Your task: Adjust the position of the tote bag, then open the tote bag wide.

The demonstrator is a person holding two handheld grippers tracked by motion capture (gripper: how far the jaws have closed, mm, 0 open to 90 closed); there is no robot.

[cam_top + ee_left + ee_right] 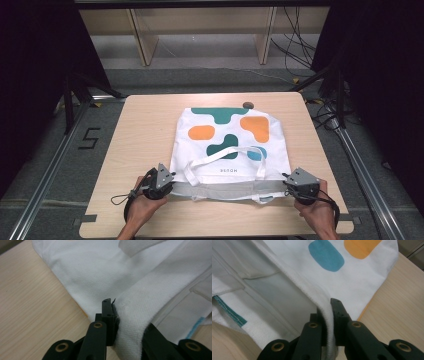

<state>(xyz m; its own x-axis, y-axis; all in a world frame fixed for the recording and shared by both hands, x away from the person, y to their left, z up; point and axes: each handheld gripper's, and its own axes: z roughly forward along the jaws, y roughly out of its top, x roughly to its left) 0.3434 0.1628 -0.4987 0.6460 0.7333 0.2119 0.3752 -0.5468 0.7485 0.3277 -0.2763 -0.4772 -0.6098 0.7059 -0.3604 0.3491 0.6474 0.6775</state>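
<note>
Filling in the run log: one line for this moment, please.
left gripper: shut on tote bag rim | right gripper: shut on rim | bag: flat on table

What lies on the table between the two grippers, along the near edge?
The tote bag's open hem spans it: the left gripper and the right gripper each pinch one end, with a white handle lying above, seen in the high view.

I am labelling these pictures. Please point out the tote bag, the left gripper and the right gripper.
tote bag [227, 131], high view, on its printed front.
left gripper [113, 322], left gripper view, between its jaws, shut on the bag's rim.
right gripper [329, 322], right gripper view, between its jaws, shut on the bag's rim.
</note>
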